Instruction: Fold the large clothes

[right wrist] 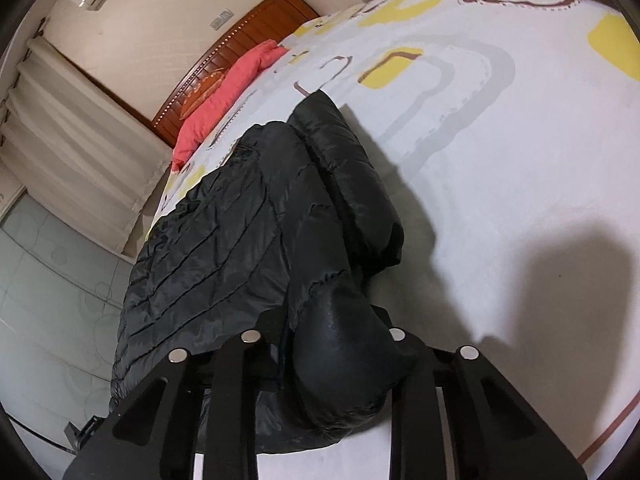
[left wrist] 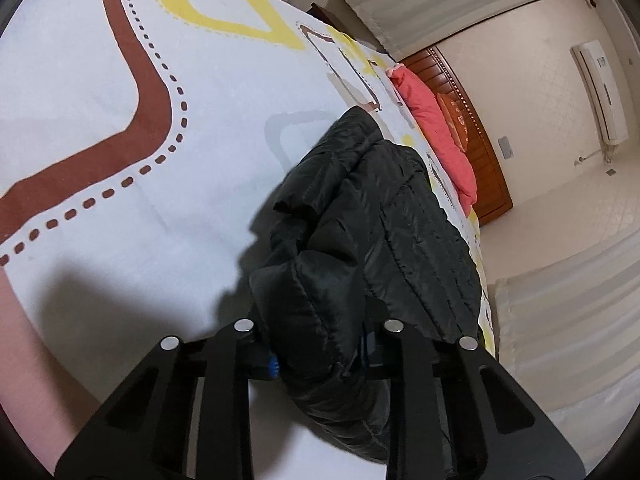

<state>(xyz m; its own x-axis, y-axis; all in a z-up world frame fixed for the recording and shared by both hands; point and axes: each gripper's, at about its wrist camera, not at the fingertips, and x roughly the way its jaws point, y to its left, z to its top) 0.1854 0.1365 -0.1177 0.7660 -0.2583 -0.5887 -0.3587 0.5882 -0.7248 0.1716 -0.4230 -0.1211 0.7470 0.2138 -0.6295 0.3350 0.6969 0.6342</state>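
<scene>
A black quilted puffer jacket [left wrist: 380, 220] lies bunched on the white patterned bed sheet [left wrist: 120, 120], near the bed's edge. My left gripper [left wrist: 320, 356] is shut on a thick fold of the jacket, which fills the gap between its fingers and drapes toward the camera. In the right wrist view the same jacket [right wrist: 240, 232] stretches away over the sheet [right wrist: 500, 160]. My right gripper [right wrist: 332, 344] is shut on another puffy fold of it. The fingertips of both grippers are hidden by the fabric.
A coral pink quilt [left wrist: 436, 120] and an orange pillow [left wrist: 456, 120] lie against the wooden headboard [left wrist: 480, 140]; the quilt also shows in the right wrist view [right wrist: 224, 96]. Curtains [right wrist: 80, 160], a wall air conditioner [left wrist: 600, 88] and tiled floor [right wrist: 48, 280] lie beyond the bed edge.
</scene>
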